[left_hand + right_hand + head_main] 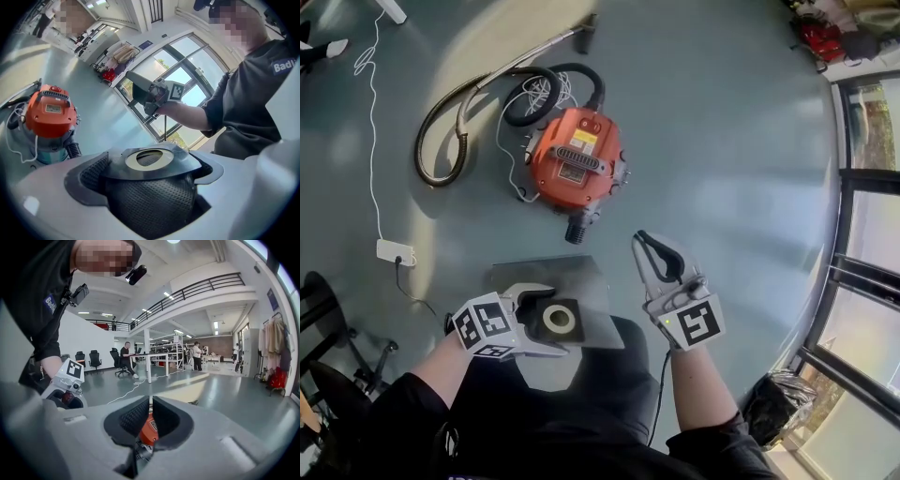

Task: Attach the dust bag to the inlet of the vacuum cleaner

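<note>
The orange vacuum cleaner (575, 164) lies on the grey floor, its black ribbed inlet (577, 230) pointing toward me. The grey dust bag (546, 278) hangs below it in the head view. My left gripper (534, 321) is shut on the bag's dark collar (183, 161), which carries a pale ring (150, 158) round its hole. In the left gripper view the vacuum cleaner (49, 112) sits far left. My right gripper (661, 255) hovers right of the bag, shut with nothing in it. Past its pads (136, 418) a strip of the orange vacuum cleaner (149, 430) shows.
The vacuum's hose (441, 141) curls at the upper left, with a white cable and power strip (394, 251) beside it. Glass walls (872, 262) run down the right, and a black bag (773, 403) sits low right. Black chair legs (328, 319) stand at the left edge.
</note>
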Demonstrator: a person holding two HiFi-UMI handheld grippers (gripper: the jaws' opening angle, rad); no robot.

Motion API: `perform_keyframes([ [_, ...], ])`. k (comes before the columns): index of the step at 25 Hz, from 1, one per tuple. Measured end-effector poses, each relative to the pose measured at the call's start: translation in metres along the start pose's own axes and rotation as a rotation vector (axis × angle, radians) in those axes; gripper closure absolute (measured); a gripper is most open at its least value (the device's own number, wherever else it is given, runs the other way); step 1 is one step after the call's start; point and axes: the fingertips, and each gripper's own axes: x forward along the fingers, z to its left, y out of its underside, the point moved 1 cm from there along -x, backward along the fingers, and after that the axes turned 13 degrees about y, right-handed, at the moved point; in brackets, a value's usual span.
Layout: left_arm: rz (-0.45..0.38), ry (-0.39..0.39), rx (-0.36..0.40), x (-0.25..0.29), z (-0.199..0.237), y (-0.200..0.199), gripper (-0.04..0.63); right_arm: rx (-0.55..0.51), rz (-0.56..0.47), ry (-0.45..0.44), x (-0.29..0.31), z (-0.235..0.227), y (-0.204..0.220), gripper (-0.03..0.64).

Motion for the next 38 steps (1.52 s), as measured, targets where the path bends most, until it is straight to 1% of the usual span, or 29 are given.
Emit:
perform_keyframes([
  [4, 0.013, 0.033, -0.034, 0.013, 0.041, 0.023, 0.028, -0.006, -0.014, -0.001, 0.015, -0.004, 0.028, 0.611],
  [9, -0.007, 0.065, -0.066, 0.032, 0.088, 0.047, 0.028, 0.0, -0.036, -0.001, 0.029, -0.012, 0.062, 0.611],
  [14, -0.036, 0.082, -0.09, 0.039, 0.139, 0.066, 0.028, -0.021, -0.057, -0.015, 0.047, -0.015, 0.097, 0.611],
  [17, -0.047, 0.109, -0.107, 0.043, 0.158, 0.08, 0.028, -0.046, -0.081, -0.035, 0.059, -0.013, 0.111, 0.611],
  [21, -0.041, 0.134, -0.136, 0.045, 0.183, 0.094, 0.028, -0.071, -0.114, -0.048, 0.074, -0.017, 0.125, 0.607],
  [25, -0.05, 0.158, -0.152, 0.042, 0.204, 0.094, 0.028, -0.112, -0.157, -0.046, 0.086, -0.023, 0.137, 0.606],
  [31, -0.116, 0.177, -0.209, 0.039, 0.231, 0.08, 0.028, -0.171, -0.203, -0.058, 0.103, -0.026, 0.148, 0.6],
  [35, -0.133, 0.168, -0.237, 0.037, 0.25, 0.07, 0.028, -0.223, -0.199, -0.076, 0.116, -0.032, 0.155, 0.58],
  [38, -0.158, 0.187, -0.271, 0.037, 0.255, 0.061, 0.028, -0.239, -0.183, -0.104, 0.127, -0.038, 0.159, 0.533],
])
